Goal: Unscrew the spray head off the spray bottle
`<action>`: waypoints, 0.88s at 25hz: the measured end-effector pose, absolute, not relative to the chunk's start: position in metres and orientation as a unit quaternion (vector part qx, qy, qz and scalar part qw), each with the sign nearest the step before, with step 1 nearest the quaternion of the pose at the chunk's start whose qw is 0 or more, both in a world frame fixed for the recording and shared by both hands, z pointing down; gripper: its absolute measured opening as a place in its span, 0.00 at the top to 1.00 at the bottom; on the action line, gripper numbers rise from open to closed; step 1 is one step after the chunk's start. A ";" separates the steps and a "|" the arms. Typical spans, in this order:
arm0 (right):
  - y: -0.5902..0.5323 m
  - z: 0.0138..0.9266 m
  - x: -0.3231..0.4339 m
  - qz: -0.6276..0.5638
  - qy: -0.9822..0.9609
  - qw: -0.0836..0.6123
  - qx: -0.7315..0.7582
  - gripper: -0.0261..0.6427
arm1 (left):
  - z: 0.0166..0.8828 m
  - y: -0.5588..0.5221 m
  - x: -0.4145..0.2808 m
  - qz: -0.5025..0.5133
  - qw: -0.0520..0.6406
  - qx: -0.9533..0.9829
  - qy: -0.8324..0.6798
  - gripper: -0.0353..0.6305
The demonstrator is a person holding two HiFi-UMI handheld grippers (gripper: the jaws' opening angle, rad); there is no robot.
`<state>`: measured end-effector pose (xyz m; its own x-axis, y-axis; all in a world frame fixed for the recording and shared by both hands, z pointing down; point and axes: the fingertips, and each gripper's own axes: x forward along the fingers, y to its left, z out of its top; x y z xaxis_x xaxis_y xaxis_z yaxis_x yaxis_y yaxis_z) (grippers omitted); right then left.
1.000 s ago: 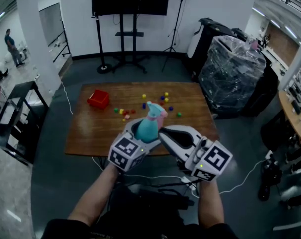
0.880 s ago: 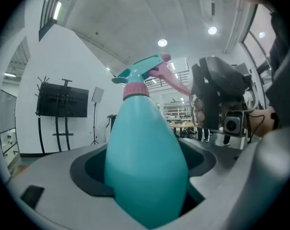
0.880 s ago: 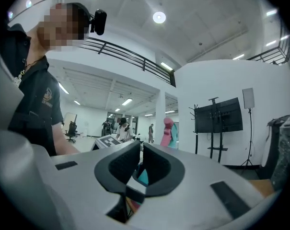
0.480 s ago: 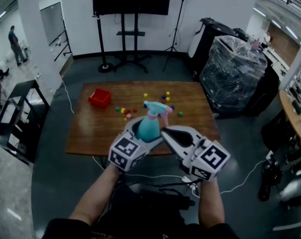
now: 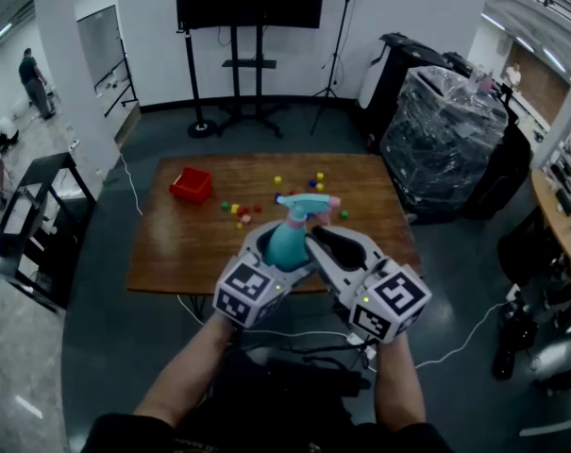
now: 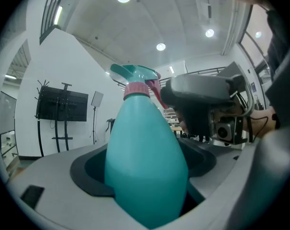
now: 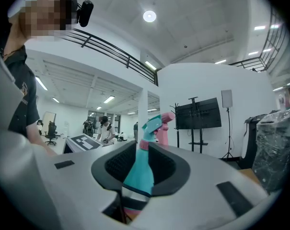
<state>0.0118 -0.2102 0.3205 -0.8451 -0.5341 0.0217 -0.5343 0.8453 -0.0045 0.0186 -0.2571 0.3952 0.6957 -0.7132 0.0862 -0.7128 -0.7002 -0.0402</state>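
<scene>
spray head (image 5: 309,202) turned, right gripper (image 5: 311,238) jaws opening

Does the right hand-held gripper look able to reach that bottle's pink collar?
Probably yes: the right hand-held gripper, jaws just opening, straddles the neck of the spray bottle at the pink collar; the left hand-held gripper steadies the body.

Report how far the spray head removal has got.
Done: the left gripper clamps the bottle. In hand: the right gripper, its jaws having just been opening, stands loosely around the neck. Left: the spray head still sits on the bottle.
</scene>
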 end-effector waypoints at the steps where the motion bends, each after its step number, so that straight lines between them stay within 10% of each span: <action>1: -0.211 0.321 0.009 0.008 -0.960 0.010 0.281 0.82 | 0.396 -0.257 0.020 -0.049 0.004 -0.920 0.389 0.31; 22: -0.229 0.324 0.007 0.033 -0.938 0.016 0.346 0.78 | 0.400 -0.253 0.031 -0.059 -0.006 -0.924 0.379 0.31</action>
<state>0.0068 -0.2287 0.3239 -0.7602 -0.6474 0.0538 -0.6496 0.7586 -0.0511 0.0312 -0.2526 0.3998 0.7063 -0.6989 0.1125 -0.7002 -0.7131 -0.0337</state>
